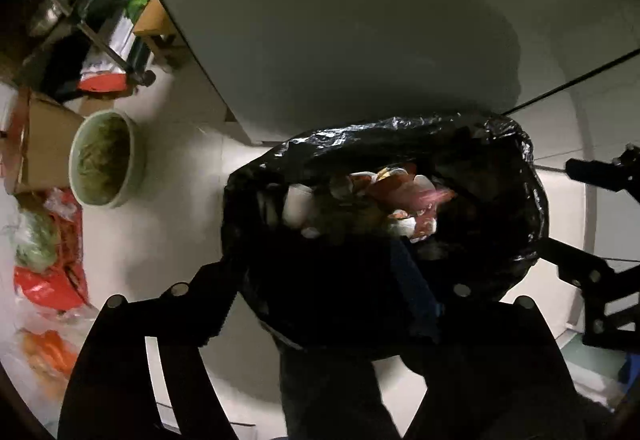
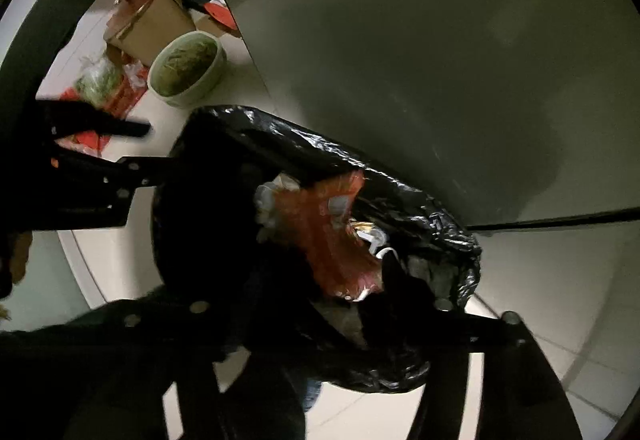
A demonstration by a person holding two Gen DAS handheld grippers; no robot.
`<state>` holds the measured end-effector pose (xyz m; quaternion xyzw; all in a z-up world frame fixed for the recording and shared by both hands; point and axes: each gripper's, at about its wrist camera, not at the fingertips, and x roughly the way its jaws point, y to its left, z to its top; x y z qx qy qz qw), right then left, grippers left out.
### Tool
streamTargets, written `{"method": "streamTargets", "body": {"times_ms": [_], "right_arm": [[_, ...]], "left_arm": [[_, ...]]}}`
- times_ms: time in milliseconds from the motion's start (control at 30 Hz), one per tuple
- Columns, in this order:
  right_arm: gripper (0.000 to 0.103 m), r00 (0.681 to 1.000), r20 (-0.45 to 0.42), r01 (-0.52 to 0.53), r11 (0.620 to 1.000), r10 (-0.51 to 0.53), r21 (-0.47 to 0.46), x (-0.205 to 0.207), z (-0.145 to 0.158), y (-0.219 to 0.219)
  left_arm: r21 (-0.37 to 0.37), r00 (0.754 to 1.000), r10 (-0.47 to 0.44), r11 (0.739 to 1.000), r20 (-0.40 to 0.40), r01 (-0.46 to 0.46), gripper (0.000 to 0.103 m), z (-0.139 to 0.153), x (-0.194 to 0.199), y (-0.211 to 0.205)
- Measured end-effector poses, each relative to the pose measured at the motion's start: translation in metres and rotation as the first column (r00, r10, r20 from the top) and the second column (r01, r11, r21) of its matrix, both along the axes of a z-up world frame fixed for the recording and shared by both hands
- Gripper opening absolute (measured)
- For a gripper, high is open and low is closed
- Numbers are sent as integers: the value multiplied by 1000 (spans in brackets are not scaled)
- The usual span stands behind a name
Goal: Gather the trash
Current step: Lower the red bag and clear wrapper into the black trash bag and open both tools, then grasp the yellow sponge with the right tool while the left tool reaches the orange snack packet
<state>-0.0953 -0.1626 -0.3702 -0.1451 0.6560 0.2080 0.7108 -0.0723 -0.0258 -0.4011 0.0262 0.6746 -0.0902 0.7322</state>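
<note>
While both grippers hover over the black trash bag (image 1: 400, 200), its mouth shows wrappers (image 2: 332, 236). Left gripper (image 1: 328, 280) and right gripper (image 2: 304, 296) spread wide, holding nothing I can tell

We cannot make out the fingertips of the left tongs (image 1: 320, 280): they merge into the dark of the black trash bag (image 1: 500, 168), so their spread is unclear. The right tongs (image 2: 320, 304) are lost the same way against the bag in the right wrist view. The scraps inside the bag (image 1: 384, 200) are smeared and too small to name singly. At the left edge the red and orange packets (image 1: 48, 280) are blurred and cut off. The contents of the pale bowl (image 1: 106, 158) read only as greenish.
</note>
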Motion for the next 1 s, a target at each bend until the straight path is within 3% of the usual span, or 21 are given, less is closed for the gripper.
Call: {"method": "streamTargets", "body": {"times_ms": [100, 233, 367, 467, 600, 700, 800, 900, 1000], "right_arm": [[68, 1000, 4, 8, 999, -8, 33, 1, 17, -3], [69, 997, 72, -5, 992, -4, 128, 4, 74, 0], [71, 985, 172, -69, 975, 32, 210, -1, 149, 8], [80, 963, 270, -93, 957, 16, 275, -3, 215, 9], [91, 907, 414, -73, 939, -77, 335, 4, 290, 0], [98, 831, 521, -25, 922, -195, 387, 27, 338, -16], [98, 760, 599, 27, 934, -251, 358, 66, 359, -25], [98, 715, 632, 126, 945, -298, 303, 123, 359, -40], [98, 663, 611, 335, 901, -432, 274, 204, 343, -84]], "left_arm": [[11, 1000, 7, 1000, 0, -7, 73, 10, 1, 5], [15, 999, -14, 1000, 42, 14, 73, 51, -4, 5], [12, 990, -51, 999, 128, 50, 73, 132, -17, 10], [34, 963, -58, 998, 262, 51, 86, 206, -27, 19], [57, 896, -1, 998, 444, -27, 90, 287, -16, 31], [39, 862, 71, 994, 502, -105, 90, 328, 17, 34], [-4, 832, 145, 986, 535, -170, 90, 352, 53, 36], [-46, 827, 193, 979, 528, -199, 90, 356, 83, 35], [-29, 844, 194, 978, 501, -208, 90, 354, 100, 26]]}}
